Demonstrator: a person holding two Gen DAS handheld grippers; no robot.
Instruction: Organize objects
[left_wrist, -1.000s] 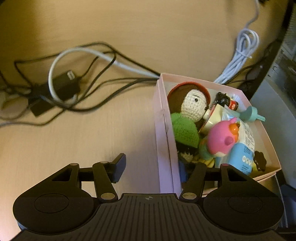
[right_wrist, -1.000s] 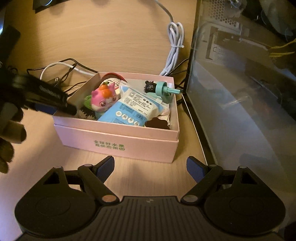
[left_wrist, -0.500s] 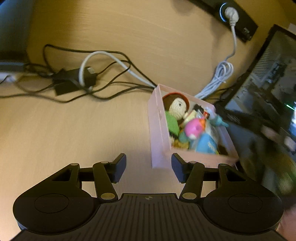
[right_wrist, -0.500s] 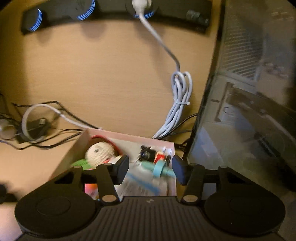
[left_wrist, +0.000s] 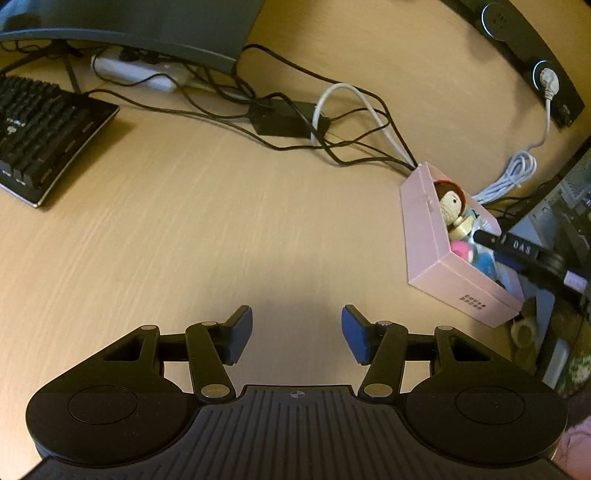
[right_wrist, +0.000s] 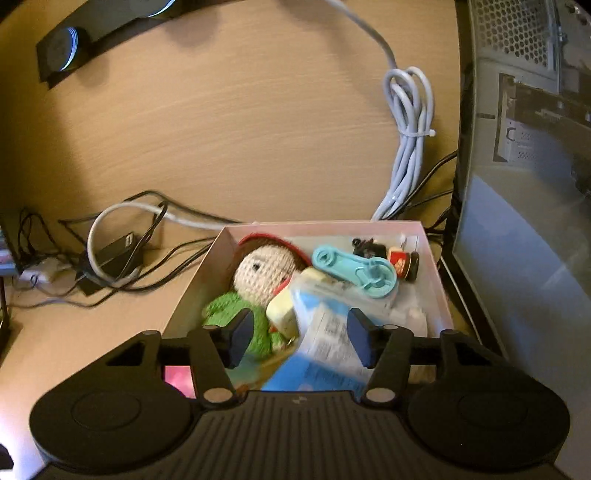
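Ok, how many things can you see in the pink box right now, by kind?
In the pink box:
Crochet doll: 1
Teal plastic tool: 1
Small red-labelled bottle: 1
Small black figure: 1
Blue and white packet: 1
Pale yellow item: 1
Pink toy: 1, mostly hidden
Total: 7 visible; more may lie underneath.

Computer desk, home or office, cannot tell which. Wood-grain desktop (left_wrist: 192, 206), black mechanical keyboard (left_wrist: 40, 129), curved monitor base (left_wrist: 147, 26), white power strip (left_wrist: 136, 72), tangled cables (left_wrist: 332, 125), PC tower with glass side (right_wrist: 524, 166).
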